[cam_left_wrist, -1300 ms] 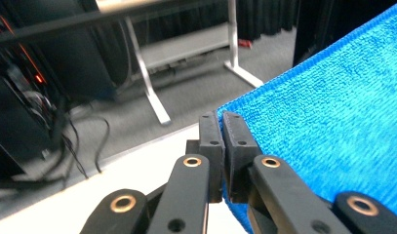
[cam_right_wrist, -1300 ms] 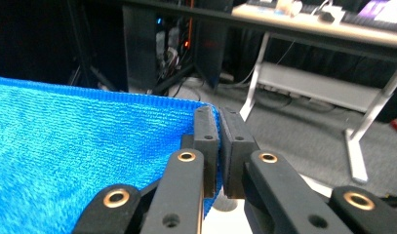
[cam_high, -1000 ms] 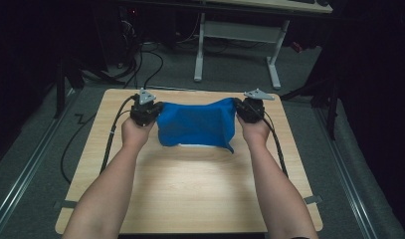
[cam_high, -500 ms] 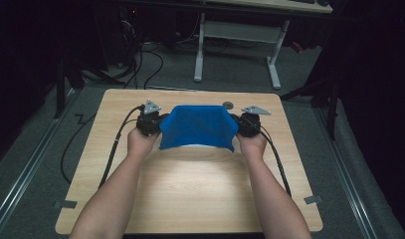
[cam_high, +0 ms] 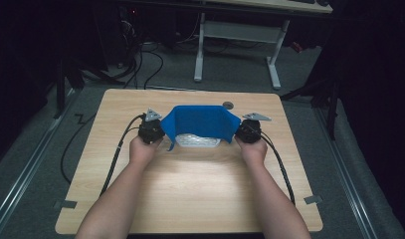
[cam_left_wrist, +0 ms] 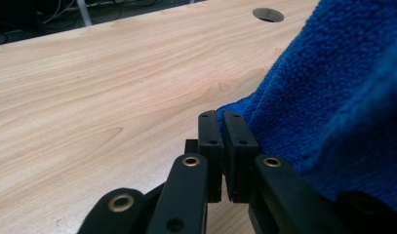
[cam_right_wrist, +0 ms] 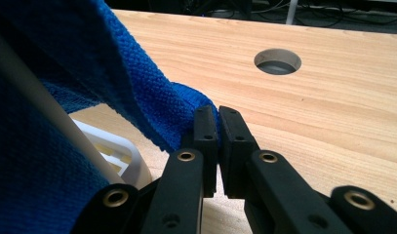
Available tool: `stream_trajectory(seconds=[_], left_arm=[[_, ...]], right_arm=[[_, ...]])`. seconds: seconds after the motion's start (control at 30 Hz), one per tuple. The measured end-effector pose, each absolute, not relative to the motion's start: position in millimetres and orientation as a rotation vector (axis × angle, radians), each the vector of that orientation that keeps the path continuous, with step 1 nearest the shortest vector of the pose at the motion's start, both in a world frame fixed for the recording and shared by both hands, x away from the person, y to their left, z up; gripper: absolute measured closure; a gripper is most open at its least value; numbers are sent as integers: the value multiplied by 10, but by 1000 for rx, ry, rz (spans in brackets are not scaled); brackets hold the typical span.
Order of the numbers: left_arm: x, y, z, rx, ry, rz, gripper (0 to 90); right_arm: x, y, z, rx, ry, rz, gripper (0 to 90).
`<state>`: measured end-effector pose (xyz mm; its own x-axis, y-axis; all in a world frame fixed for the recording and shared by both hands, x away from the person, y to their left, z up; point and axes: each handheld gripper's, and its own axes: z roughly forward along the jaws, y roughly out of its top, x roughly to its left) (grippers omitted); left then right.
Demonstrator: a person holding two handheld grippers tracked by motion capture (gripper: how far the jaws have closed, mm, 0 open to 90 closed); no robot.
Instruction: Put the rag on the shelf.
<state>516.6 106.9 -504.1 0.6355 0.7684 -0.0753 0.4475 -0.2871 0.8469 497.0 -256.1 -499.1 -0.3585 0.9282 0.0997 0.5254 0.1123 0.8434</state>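
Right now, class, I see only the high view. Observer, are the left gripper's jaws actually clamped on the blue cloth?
Observer: Yes. In the left gripper view, the left gripper has its jaws shut, pinching a corner of the blue cloth at their tips.
Operator: And the other side?
Observer: The right gripper is likewise shut on the cloth's edge, right at its tips.
Operator: What lies beneath the cloth?
Observer: In the right gripper view, the white thing has a raised, rounded rim, like a plastic tray. The cloth drapes over it.
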Motion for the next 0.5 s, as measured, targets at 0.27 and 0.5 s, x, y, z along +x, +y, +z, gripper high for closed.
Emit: stream_trajectory(seconds=[0.27, 0.5], left_arm=[[5150, 1099, -5042, 1919, 986, 414, 790], [5146, 1189, -5026, 1905, 1050, 431, 694]], right_arm=[[4965, -2541, -5005, 1414, 1951, 1159, 842], [4939, -2552, -4947, 1414, 1938, 1148, 814]])
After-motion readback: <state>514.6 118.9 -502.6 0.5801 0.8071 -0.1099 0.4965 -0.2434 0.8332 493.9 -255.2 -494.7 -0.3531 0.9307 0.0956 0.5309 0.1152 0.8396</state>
